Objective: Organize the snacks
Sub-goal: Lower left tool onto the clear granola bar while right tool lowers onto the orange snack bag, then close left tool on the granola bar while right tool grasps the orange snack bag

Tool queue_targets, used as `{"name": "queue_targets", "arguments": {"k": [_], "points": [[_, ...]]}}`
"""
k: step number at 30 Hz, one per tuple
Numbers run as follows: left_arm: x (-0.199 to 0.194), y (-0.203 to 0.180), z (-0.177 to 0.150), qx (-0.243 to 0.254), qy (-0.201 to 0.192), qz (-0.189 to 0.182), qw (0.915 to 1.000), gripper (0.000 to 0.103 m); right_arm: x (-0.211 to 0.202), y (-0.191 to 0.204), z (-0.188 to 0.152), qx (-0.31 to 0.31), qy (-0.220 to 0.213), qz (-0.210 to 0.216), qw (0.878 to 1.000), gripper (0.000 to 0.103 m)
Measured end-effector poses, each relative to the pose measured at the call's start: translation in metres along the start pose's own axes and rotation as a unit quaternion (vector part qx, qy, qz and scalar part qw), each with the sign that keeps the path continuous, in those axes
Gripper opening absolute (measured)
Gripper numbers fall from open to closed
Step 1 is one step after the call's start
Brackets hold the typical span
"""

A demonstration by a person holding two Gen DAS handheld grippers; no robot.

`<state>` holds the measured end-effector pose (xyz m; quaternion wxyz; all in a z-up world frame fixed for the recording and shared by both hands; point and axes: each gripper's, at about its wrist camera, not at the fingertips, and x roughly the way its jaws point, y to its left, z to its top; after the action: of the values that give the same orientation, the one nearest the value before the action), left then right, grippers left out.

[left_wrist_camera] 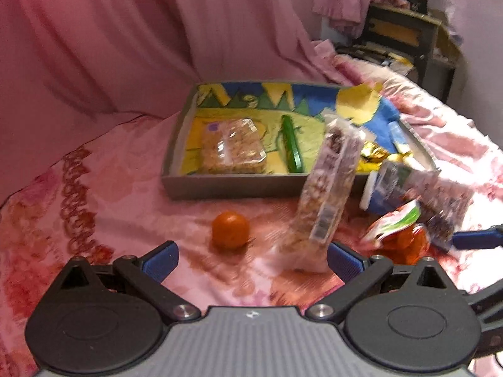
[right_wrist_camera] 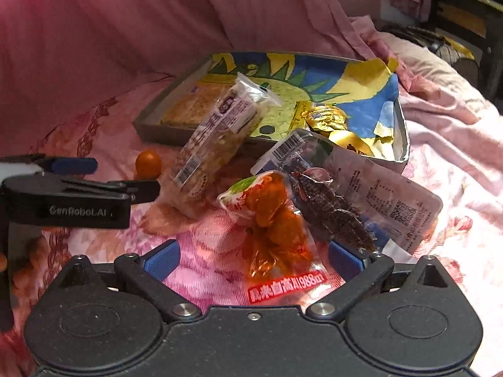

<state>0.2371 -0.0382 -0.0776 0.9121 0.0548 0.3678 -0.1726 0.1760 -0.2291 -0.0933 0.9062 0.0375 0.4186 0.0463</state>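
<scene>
A grey tray (left_wrist_camera: 176, 138) with a colourful lining lies on the pink bedspread; it also shows in the right wrist view (right_wrist_camera: 147, 125). It holds a clear pack of crackers (left_wrist_camera: 231, 147), a green stick (left_wrist_camera: 290, 143) and gold wrappers (right_wrist_camera: 327, 119). A long clear snack bar pack (left_wrist_camera: 327, 198) leans from the cloth against the tray's front rim, also in the right wrist view (right_wrist_camera: 217, 144). A small orange (left_wrist_camera: 230, 230) lies in front of the tray. My left gripper (left_wrist_camera: 251, 259) is open, the bar pack by its right finger. My right gripper (right_wrist_camera: 254, 259) is open around an orange-red snack pouch (right_wrist_camera: 276, 229).
A flat white pack with a dark snack (right_wrist_camera: 361, 194) lies beside the pouch against the tray. Pink cloth (left_wrist_camera: 125, 31) drapes behind the tray. Dark furniture (left_wrist_camera: 405, 34) stands at the far right. The left gripper shows in the right wrist view (right_wrist_camera: 72, 185).
</scene>
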Motion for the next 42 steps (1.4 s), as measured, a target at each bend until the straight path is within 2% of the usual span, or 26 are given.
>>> {"name": "queue_targets", "arguments": {"k": [8, 14, 20, 24, 27, 29, 32, 35, 42], "points": [[0.022, -0.009, 0.009, -0.001, -0.006, -0.048, 0.9988, 0.102, 0.024, -0.02, 0.001, 0.089, 0.025, 0.007, 0.996, 0.086], [0.033, -0.012, 0.012, 0.004, -0.022, -0.052, 0.9984, 0.097, 0.034, -0.023, 0.001, 0.098, 0.028, -0.007, 0.995, 0.078], [0.032, -0.014, 0.015, 0.009, -0.034, -0.072, 0.9968, 0.087, 0.04, -0.023, 0.003, 0.102, 0.03, -0.012, 0.994, 0.078], [0.031, -0.023, 0.015, 0.035, -0.043, -0.083, 0.995, 0.084, 0.042, -0.023, 0.005, 0.103, 0.03, -0.013, 0.994, 0.078], [0.035, -0.028, 0.015, 0.05, -0.026, -0.088, 0.9946, 0.071, 0.043, -0.022, 0.004, 0.098, 0.031, -0.016, 0.995, 0.077], [0.038, -0.028, 0.014, 0.047, -0.009, -0.082, 0.9955, 0.057, 0.042, -0.02, 0.003, 0.095, 0.031, -0.019, 0.995, 0.075], [0.042, -0.023, 0.014, 0.035, 0.008, -0.083, 0.9959, 0.047, 0.041, -0.019, 0.004, 0.096, 0.033, -0.02, 0.995, 0.066], [0.041, -0.021, 0.014, 0.027, 0.014, -0.088, 0.9957, 0.046, 0.041, -0.019, 0.006, 0.092, 0.037, -0.022, 0.995, 0.059], [0.046, -0.019, 0.013, 0.022, 0.024, -0.085, 0.9958, 0.047, 0.046, -0.02, 0.004, 0.073, 0.031, -0.021, 0.997, 0.059]]}}
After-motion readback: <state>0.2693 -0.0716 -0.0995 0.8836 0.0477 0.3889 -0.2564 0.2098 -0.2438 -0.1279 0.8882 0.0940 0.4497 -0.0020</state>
